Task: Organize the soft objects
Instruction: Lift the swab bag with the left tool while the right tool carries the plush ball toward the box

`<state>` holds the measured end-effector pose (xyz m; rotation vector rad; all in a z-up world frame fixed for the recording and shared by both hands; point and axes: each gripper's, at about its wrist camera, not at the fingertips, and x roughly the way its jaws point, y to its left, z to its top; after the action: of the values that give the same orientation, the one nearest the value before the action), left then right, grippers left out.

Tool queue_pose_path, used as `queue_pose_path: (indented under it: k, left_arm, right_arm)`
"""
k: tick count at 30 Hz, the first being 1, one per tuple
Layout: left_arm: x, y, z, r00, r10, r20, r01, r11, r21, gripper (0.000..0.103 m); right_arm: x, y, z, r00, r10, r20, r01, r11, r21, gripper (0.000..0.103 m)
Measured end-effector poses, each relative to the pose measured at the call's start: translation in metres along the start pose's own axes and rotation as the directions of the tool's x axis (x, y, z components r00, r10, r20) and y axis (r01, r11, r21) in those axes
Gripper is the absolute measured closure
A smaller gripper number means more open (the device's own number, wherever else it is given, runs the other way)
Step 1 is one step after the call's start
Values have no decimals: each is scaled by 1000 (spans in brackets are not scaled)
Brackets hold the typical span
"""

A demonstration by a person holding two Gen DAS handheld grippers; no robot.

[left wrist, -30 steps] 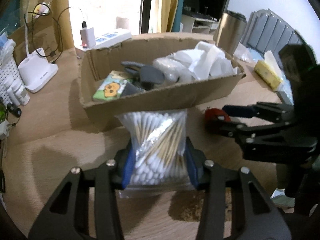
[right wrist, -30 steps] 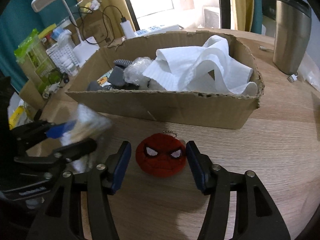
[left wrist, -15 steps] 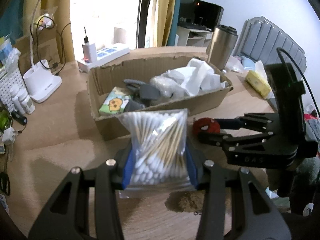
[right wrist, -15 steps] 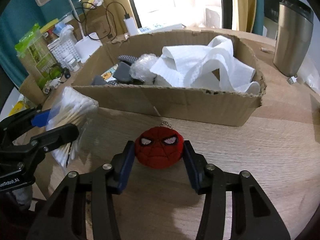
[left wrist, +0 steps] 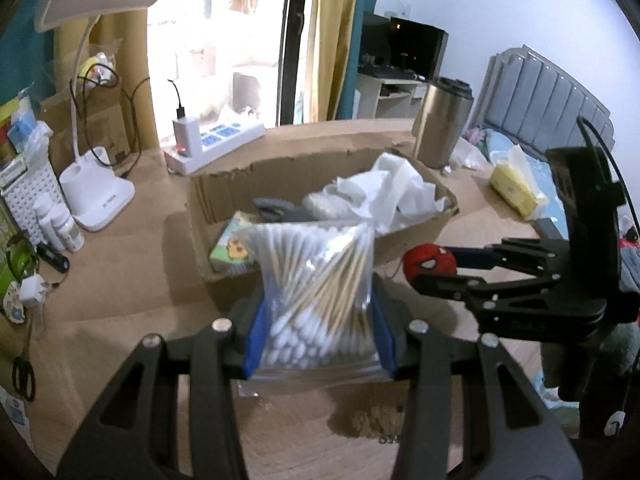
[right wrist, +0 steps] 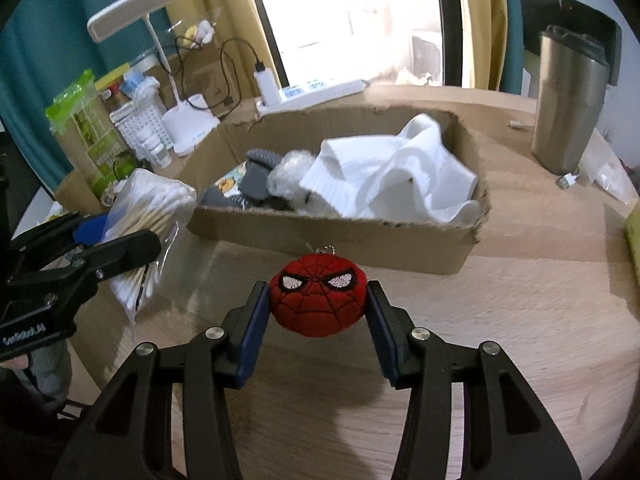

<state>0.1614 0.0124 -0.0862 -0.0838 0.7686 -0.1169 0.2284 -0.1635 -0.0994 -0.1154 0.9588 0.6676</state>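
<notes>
Since a second ago both loads have come up off the wooden table (right wrist: 520, 320). The red plush keychain (right wrist: 318, 298) sits pinched between the pads of the right gripper (right wrist: 318, 308), just short of the cardboard box (right wrist: 340, 240) at twelve o'clock. At nine o'clock the left gripper (left wrist: 320, 332) clamps the bag of cotton swabs (left wrist: 316, 280). Risks as judged — the slick bag slipping out, or the two grippers colliding over the box's near wall.
</notes>
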Motion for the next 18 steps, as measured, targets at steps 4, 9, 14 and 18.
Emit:
queue_pose_path:
  k: [4, 9, 14, 18]
  left_arm:
    - [-2, -2, 9, 1000, 7, 18, -7, 1000, 4, 57]
    - [0, -9, 18, 1000, 7, 31, -8, 1000, 19, 57]
    - [3, -15, 28, 999, 4, 41, -6, 1000, 30, 57]
    - [6, -19, 36, 998, 3, 59, -5, 1000, 30, 57]
  right_arm:
    - [-14, -7, 4, 999, -5, 38, 5, 1000, 4, 52]
    - [-28, -18, 10, 997, -15, 75, 14, 1000, 12, 52]
    - [-37, -28, 17, 994, -23, 104, 21, 1000, 14, 52]
    - [-43, -34, 22, 992, -24, 123, 22, 1000, 16, 52]
